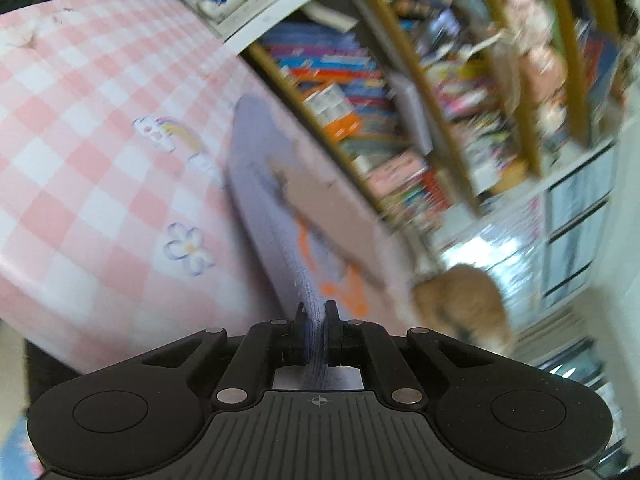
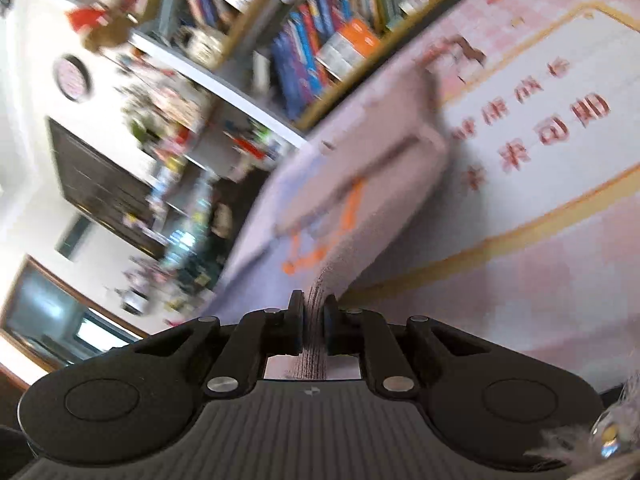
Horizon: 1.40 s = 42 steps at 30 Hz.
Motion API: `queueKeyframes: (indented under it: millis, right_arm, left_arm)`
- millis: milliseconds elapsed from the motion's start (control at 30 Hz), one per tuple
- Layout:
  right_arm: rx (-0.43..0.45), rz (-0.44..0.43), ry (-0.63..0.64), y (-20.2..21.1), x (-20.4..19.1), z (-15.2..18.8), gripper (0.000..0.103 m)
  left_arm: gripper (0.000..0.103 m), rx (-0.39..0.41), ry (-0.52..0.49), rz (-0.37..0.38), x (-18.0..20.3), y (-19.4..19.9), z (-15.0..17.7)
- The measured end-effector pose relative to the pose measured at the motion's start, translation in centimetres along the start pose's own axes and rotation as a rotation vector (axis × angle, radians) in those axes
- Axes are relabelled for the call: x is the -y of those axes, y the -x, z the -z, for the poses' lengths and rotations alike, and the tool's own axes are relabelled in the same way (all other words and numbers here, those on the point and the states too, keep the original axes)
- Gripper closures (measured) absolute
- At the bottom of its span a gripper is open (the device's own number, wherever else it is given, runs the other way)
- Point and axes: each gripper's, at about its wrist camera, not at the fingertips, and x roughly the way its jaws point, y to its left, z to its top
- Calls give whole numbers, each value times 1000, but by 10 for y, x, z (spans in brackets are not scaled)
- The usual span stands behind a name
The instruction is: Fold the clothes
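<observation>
The garment (image 1: 260,184) is soft lavender knit cloth with a ribbed hem and a flat orange print. The left hand-held gripper (image 1: 316,312) and right hand-held gripper (image 2: 314,308) are matt black plastic, ridged on top, with shiny metal pins. The pink checked counter cover (image 1: 80,120) looks smooth, slightly glossy.

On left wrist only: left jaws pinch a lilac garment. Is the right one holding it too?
Observer: Yes, the right gripper is shut on the lilac garment, on a ribbed edge.
Operator: Anything on the table over there?
Observer: A pale mat with red characters and a yellow border, beside the garment.
Operator: My backdrop is books. Yours?
Observer: Besides the bookshelf, a white wall with a round pink clock.
</observation>
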Motion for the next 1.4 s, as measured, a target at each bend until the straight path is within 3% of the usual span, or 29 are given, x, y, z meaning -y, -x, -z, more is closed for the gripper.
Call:
queueKeyframes:
  millis: [167, 333, 633, 900, 967, 1000, 1067, 1133, 1233, 1300, 1400]
  right_arm:
    - [129, -105, -24, 0, -8, -34, 95]
    - [222, -124, -45, -21, -9, -79, 95]
    - [262, -51, -104, -88, 16, -155, 95]
    - [218, 56, -187, -136, 68, -174, 91]
    - [208, 82, -201, -145, 79, -175, 85]
    - [207, 95, -210, -148, 84, -176, 74]
    - [223, 101, -221, -148, 91, -178, 60]
    - [250, 98, -208, -142, 94, -181, 59]
    - [283, 149, -124, -132, 88, -185, 55]
    - [275, 238, 3, -131, 76, -186, 54]
    - [199, 441, 334, -152, 47, -179, 54]
  left_arm:
    - [99, 109, 56, 116, 4, -11, -30]
    - [98, 193, 99, 178, 4, -43, -69]
    - [98, 192, 108, 97, -8, -113, -123]
    - [97, 144, 162, -19, -50, -156, -137]
    - [89, 138, 167, -60, -58, -163, -138]
    - [84, 139, 169, -79, -61, -164, -139]
    - [60, 159, 163, -82, -64, -159, -141]
    - [54, 200, 123, -57, -61, -149, -143]
    - [54, 239, -34, -104, -43, -139, -147]
    - [54, 230, -185, -172, -26, -143, -146]
    - [54, 193, -461, -361, -2, -164, -137]
